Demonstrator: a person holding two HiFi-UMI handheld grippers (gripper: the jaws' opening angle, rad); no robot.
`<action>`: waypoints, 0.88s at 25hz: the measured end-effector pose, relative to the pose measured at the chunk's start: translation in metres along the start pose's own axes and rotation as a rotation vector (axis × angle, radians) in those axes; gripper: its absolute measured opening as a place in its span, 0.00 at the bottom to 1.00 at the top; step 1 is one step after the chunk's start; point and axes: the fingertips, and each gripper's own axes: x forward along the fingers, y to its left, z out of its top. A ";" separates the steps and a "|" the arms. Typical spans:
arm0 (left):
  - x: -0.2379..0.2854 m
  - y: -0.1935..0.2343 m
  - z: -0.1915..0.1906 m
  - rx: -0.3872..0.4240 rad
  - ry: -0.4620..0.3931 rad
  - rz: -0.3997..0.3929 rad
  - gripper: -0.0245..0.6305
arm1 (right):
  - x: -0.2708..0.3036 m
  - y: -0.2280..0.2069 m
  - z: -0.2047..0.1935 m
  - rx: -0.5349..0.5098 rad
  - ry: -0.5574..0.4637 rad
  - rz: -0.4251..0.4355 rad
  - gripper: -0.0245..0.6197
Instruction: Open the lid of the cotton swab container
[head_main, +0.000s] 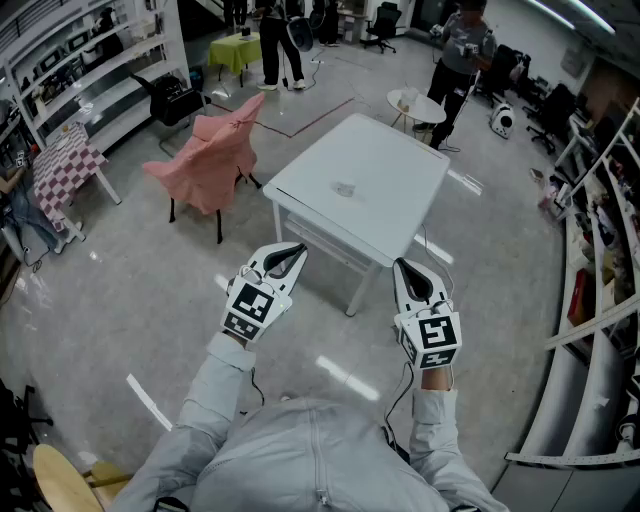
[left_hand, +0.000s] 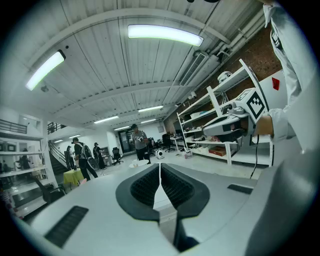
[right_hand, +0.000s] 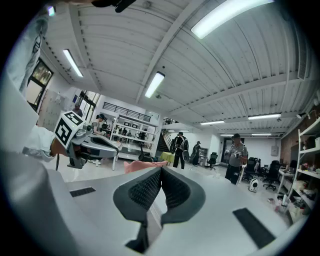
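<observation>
Big open workshop room, grey floor, shelving racks down the sides, a few people standing around way at the back, and a chair with a pink cloth thrown over it off to the left. In the middle sits a white table with its near corner pointing toward the camera. The only thing on it is one small pale object about mid-table, a little toward the left edge and well in from every corner. I'm fairly sure that's the cotton swab container, but it's so tiny and washed out in the head view that the lid can't be made out at all. The left gripper and right gripper are both held out in front of the person's chest over bare floor, roughly level, aimed at the table but well apart from it and from the container. Each gripper view shows its ribbed black pads pressed together with nothing between them, only the room beyond, so both are closed and empty. As for progress, I'd say basically zero: nobody's at the table, nothing touches the container, and the whole job is left, meaning get close, open the jaws, steady the container with one gripper and work the lid open with the other
</observation>
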 end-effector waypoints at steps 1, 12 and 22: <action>0.001 -0.001 0.001 -0.002 0.001 -0.001 0.08 | -0.001 -0.001 0.000 0.001 0.001 -0.001 0.09; 0.012 -0.018 0.001 -0.002 0.020 0.014 0.08 | -0.010 -0.019 -0.010 0.038 0.000 0.010 0.09; 0.033 -0.045 0.000 -0.032 0.034 0.039 0.08 | -0.021 -0.055 -0.025 0.024 0.013 0.022 0.09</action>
